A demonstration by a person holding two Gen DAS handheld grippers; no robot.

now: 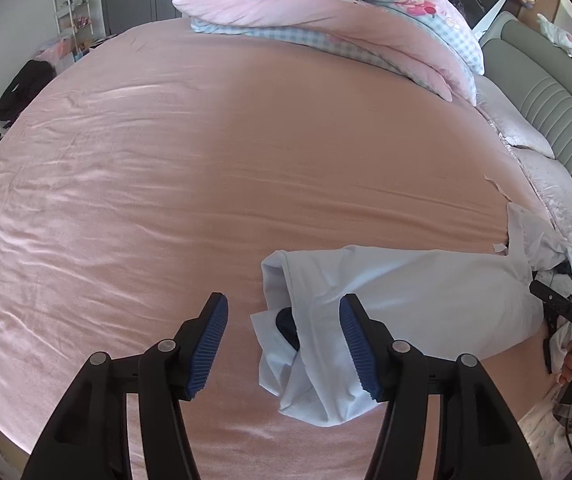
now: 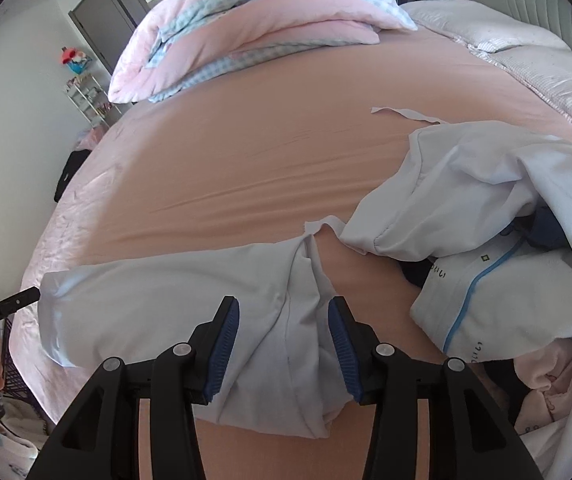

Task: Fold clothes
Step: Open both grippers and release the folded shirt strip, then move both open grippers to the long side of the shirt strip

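Observation:
A pale blue-white garment [image 1: 406,292] lies folded into a long band on the pink bed sheet [image 1: 206,160]. My left gripper [image 1: 284,344] hovers open over the band's left end; its right pad [image 1: 360,352] is beside the cloth and its left pad is over bare sheet. In the right wrist view the same garment [image 2: 146,300] runs left, and its bunched right end lies between the pads of my right gripper [image 2: 285,344]. Those jaws stand apart and do not pinch the cloth. A hand holds each gripper at the facing view's edge.
A heap of unfolded clothes [image 2: 486,184], including a white piece with a blue zip [image 2: 506,304], lies to the right. A folded pink and check quilt [image 1: 326,12] sits at the far side, pillows [image 1: 526,132] along the grey headboard [image 1: 546,92]. A shelf rack [image 1: 72,8] stands beyond.

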